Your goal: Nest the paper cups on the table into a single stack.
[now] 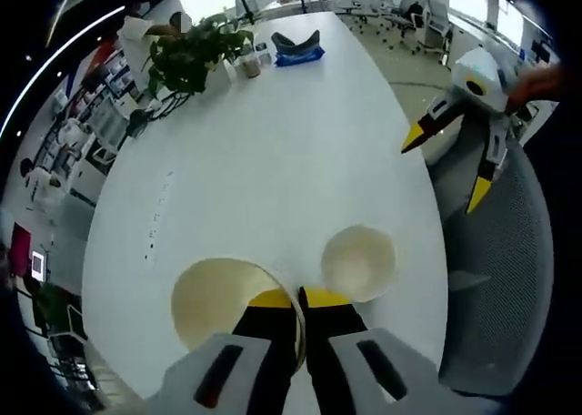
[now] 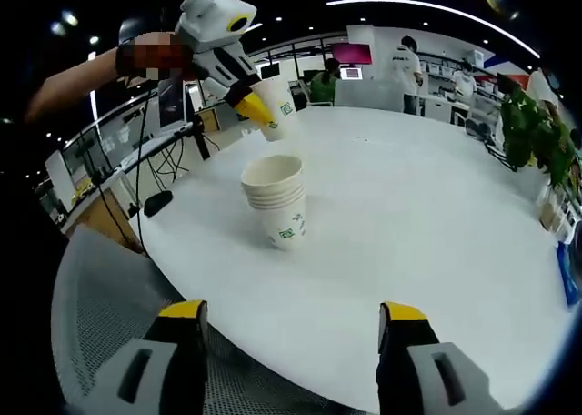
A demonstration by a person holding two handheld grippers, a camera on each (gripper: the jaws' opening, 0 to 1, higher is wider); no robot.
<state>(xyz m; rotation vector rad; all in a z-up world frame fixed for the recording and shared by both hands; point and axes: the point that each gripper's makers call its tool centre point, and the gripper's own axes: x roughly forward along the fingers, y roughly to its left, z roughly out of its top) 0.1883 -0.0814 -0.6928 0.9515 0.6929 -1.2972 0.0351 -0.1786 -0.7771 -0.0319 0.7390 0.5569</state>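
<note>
My left gripper (image 1: 298,298) is shut on the rim of a single white paper cup (image 1: 218,308), whose open mouth faces the camera. Just right of it, a stack of nested paper cups (image 1: 357,262) stands on the white table (image 1: 273,160). In the right gripper view that stack (image 2: 277,201) stands upright near the table edge. The left gripper (image 2: 253,106) holds the single cup (image 2: 275,106) in the air above and behind the stack. My right gripper (image 2: 293,311) is wide open with nothing between its jaws, short of the table edge. It also appears open beside the table (image 1: 446,165).
A potted plant (image 1: 191,51) and a blue object (image 1: 298,51) sit at the table's far end. A grey mesh chair (image 1: 509,278) stands by the near edge, also seen under the right gripper (image 2: 109,297). People stand at desks in the background (image 2: 405,60).
</note>
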